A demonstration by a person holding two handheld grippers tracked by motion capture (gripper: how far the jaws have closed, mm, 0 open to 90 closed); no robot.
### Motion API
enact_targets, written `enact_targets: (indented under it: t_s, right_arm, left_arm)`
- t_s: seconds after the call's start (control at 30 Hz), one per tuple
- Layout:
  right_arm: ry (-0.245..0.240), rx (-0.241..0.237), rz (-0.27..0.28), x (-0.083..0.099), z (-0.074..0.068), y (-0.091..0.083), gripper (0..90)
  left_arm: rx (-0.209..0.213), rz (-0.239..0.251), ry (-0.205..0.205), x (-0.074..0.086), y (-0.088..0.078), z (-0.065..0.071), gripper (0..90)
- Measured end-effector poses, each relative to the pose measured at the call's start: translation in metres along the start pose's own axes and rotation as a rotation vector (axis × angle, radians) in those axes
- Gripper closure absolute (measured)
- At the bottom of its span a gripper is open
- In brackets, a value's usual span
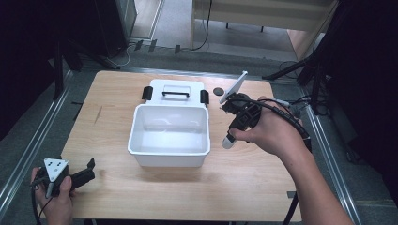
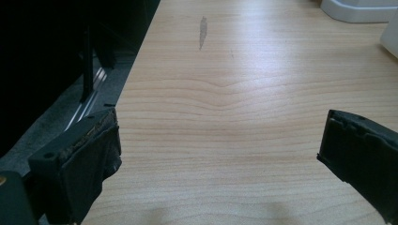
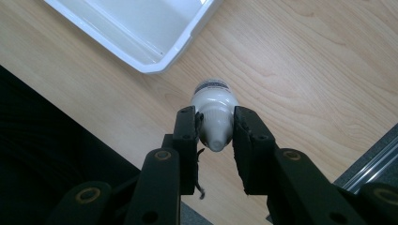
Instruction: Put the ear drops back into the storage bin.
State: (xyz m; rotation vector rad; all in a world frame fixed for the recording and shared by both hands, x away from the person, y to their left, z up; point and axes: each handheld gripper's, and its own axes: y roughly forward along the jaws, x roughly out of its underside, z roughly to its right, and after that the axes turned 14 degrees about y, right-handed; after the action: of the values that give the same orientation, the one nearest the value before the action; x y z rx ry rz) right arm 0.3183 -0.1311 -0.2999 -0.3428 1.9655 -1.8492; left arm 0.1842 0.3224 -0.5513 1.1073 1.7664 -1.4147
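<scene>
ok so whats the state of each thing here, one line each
white box: open, nothing visible inside
lid: off, lying flat behind the box
small white bottle: clamped between the jaws, beside the box
right gripper: shut on the bottle
left gripper: open, over bare table

Light wood worktop point(image 1: 141, 197), grey scuff mark point(image 1: 98, 115) toward 9 o'clock. Small dark round disc point(image 1: 218, 91) near far edge, 1 o'clock of centre. Grey floor point(image 1: 28, 140) around, metal rail point(image 1: 28, 154) at 9 o'clock, black cables point(image 1: 206, 28) at 12.
</scene>
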Motion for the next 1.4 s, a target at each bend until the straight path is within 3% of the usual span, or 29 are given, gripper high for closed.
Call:
enact_targets:
  t_s: [0.87,1.4]
  right_arm:
    - [-0.065,-0.006,0.005,-0.022,-0.034,-0.008,72.5]
    - [-0.1,-0.019,0.006,-0.032,-0.055,-0.001,72.5]
  left_arm:
    - [0.005,-0.003,0.003,0.0,0.0,0.0,0.0]
    - [0.002,0.0,0.003,0.0,0.0,0.0,0.0]
